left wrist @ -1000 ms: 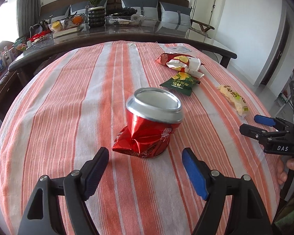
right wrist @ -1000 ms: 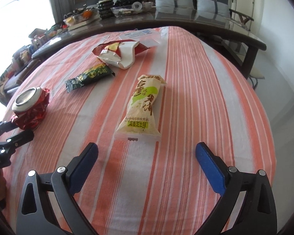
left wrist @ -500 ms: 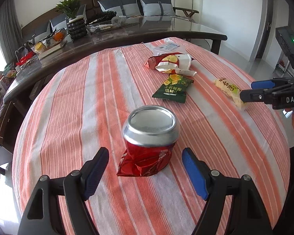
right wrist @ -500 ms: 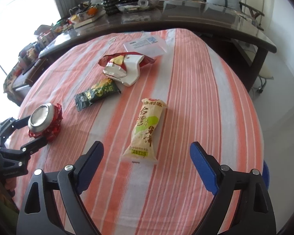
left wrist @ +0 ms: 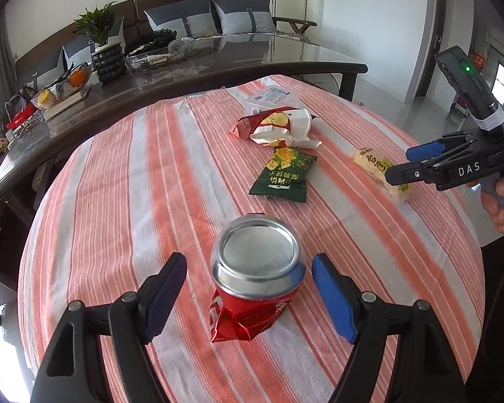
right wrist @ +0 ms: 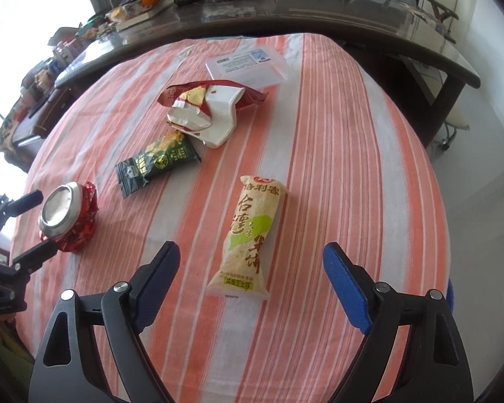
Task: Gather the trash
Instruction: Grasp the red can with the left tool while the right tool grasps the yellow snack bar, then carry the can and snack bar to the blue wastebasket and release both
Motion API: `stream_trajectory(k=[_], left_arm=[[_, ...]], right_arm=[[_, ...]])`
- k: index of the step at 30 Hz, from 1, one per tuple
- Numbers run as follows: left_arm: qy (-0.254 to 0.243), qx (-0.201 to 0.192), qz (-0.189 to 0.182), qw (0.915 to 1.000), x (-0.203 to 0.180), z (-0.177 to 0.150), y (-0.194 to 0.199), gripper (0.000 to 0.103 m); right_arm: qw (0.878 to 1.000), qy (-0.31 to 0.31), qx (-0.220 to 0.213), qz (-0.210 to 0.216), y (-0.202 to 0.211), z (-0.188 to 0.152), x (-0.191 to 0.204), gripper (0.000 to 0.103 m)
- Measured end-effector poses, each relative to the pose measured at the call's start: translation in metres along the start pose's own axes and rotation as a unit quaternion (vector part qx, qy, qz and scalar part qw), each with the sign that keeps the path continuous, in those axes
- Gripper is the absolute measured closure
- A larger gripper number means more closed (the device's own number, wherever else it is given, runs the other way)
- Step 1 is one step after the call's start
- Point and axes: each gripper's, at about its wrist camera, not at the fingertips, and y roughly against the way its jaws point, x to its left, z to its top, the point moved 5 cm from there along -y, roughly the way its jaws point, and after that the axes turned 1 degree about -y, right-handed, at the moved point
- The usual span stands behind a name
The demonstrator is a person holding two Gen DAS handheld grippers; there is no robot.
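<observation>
Here the striped cloth [right wrist: 336,141] covers the bench to its rounded edge, with bare cloth to the right of the yellow snack packet [right wrist: 248,235] and floor beyond. One crushed red can [left wrist: 255,278] stands upright near the left edge, between the jaws of the left gripper [left wrist: 250,288], which stand wide with gaps on both sides. The right gripper [right wrist: 248,278] hangs over the packet's near end; its jaws have just been closing a little yet stand wide, pads clear of the packet. Past the can lie one green wrapper [left wrist: 284,174], one torn red-and-white bag [left wrist: 275,126] and one clear plastic lid [right wrist: 248,67]: five pieces in all. A dark glass table [left wrist: 218,63] borders the far edge
</observation>
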Motion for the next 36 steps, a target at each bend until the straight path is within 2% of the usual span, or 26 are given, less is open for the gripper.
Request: stream_trajectory(k=[6, 7, 8, 9, 10, 12, 21, 28, 36], left_arm=[[0.003, -0.010, -0.010, 0.9999, -0.001, 0.007, -0.005, 0.026], [0.006, -0.013, -0.013, 0.9998, -0.001, 0.007, -0.004, 0.040], [0.009, -0.011, -0.017, 0.9997, -0.001, 0.007, -0.004, 0.042], [0.011, -0.013, -0.018, 0.9997, -0.001, 0.006, -0.003, 0.042], [0.010, -0.016, -0.017, 0.9997, -0.001, 0.005, -0.002, 0.042], [0.010, -0.019, -0.012, 0.9997, -0.002, 0.004, 0.001, 0.042], [0.040, -0.044, -0.013, 0.9982, -0.017, 0.004, 0.024, 0.042], [0.028, -0.055, -0.030, 0.9976, -0.061, 0.020, 0.030, 0.042], [0.020, -0.051, -0.054, 0.9970, -0.111, 0.043, 0.017, 0.042]], right_arm=[[0.999, -0.035, 0.023, 0.002, -0.009, 0.012, -0.006, 0.022], [0.999, -0.035, 0.029, 0.002, -0.012, 0.012, -0.006, 0.027], [0.999, -0.035, 0.035, 0.003, -0.014, 0.012, -0.005, 0.030], [0.999, -0.033, 0.038, 0.003, -0.016, 0.011, -0.004, 0.044], [0.999, -0.025, 0.040, 0.003, -0.017, 0.011, -0.003, 0.067], [0.999, -0.008, 0.044, -0.001, -0.018, 0.008, 0.000, 0.088], [1.000, 0.018, 0.003, 0.014, 0.018, -0.008, -0.003, 0.090], [0.999, 0.022, -0.015, 0.027, 0.039, -0.019, -0.017, 0.090], [0.999, -0.004, -0.028, 0.035, 0.054, -0.036, -0.052, 0.090]])
